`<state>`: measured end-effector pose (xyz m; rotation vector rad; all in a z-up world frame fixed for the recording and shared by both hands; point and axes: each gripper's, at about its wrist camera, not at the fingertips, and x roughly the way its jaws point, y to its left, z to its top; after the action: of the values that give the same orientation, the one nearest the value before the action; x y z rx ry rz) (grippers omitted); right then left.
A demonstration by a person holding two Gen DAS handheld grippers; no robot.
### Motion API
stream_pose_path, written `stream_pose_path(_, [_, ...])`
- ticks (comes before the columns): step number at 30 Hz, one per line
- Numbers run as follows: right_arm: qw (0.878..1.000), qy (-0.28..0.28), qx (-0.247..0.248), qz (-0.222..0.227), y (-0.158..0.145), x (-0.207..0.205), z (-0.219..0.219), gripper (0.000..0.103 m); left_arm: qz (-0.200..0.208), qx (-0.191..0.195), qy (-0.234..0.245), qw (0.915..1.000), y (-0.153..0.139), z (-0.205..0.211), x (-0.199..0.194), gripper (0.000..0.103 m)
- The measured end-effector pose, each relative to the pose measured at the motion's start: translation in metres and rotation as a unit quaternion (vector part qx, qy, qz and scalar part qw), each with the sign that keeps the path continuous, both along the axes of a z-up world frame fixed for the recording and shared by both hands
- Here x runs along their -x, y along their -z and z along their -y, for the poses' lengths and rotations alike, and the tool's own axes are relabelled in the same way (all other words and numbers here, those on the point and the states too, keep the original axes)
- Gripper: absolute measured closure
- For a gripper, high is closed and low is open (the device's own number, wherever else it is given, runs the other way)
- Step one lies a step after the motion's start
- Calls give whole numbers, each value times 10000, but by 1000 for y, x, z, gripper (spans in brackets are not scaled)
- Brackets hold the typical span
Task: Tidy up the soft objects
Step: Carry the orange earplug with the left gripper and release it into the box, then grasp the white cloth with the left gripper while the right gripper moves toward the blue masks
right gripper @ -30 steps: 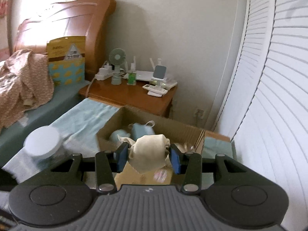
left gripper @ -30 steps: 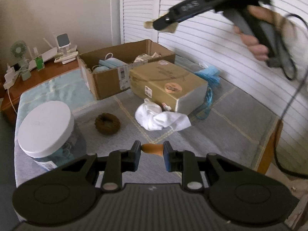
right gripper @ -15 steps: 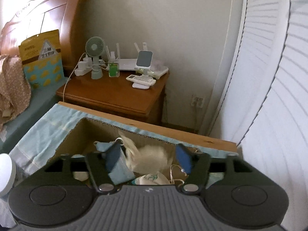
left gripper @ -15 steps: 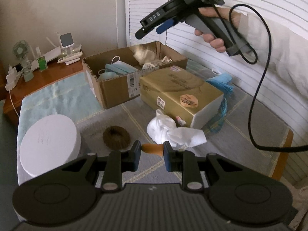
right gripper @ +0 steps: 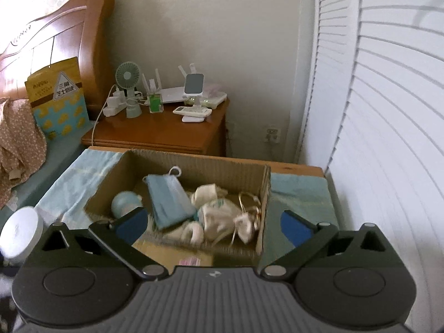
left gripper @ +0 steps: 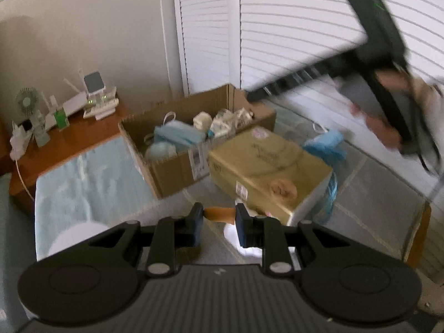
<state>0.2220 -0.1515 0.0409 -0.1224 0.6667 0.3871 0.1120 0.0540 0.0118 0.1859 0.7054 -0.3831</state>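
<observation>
Since a second ago: the cream cloth bundle [right gripper: 208, 191] that sat between the right gripper's pads now lies in the cardboard box [right gripper: 194, 163]; the jaws have let it go.
Right gripper [right gripper: 219, 224]: jaws opening, spread very wide, nothing between the blue pads [right gripper: 295, 229]; it hangs above the box's near edge.
Cream bundle versus fingers: down inside the box, beyond and between the spread pads, touching neither.
Box contents: blue face mask [right gripper: 169, 199], a pale blue round thing [right gripper: 125, 204], a white drawstring pouch [right gripper: 224, 216] beside the cream bundle.
Left gripper [left gripper: 219, 216]: closed tight on a small orange object [left gripper: 219, 214], which spans the gap between the pads.
Still outside the box: white cloth [left gripper: 233, 238] below the left fingers, partly hidden; blue fabric [left gripper: 324, 147] behind the gold box [left gripper: 266, 172].
Right hand [left gripper: 385, 122], left view: blurred, holding its gripper high at the right, over the box's far corner.
White-lidded jar [right gripper: 20, 230]: left of the box.
</observation>
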Motion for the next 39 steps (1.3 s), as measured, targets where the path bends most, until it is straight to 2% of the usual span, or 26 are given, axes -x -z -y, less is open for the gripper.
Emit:
stream_pose_path(7, [9998,173,53,-25,14,54,20,0,171,-101,34,9998,-17,4,-31,80])
stream_pose_path(14, [9995,96,287,59,20,78,19,0,33,-11,-392,9992,-22,-1,-102,80])
stream_pose_path(18, [9990,-24,438,61,23,83,17,0,-58,-89,-675,9977,-19,-2,-140,80])
stream_pose_path(20, [9988,-122,471,38,24,85,16,0,-94,-62,-799,9967,-17,-4,-155,76])
stream_pose_path(21, [9988,-156,464,34,25,87,16,0,-100,2,-909,9958,-16,-6,-160,63])
stream_pose_path(22, [9988,-187,452,13,26,89,16,0,-141,31,-1015,9947,-14,-8,-164,38])
stream_pose_path(24, [9988,-215,429,-37,27,92,17,0,-60,86,-1215,9925,-13,-13,-166,20])
stream_pose_path(30, [9990,-116,417,-61,28,101,22,0,73,72,-1139,9934,-23,-13,-146,15])
stream_pose_path(39, [9992,-18,395,-55,26,121,30,0,271,179,-908,9953,-39,-6,-92,15])
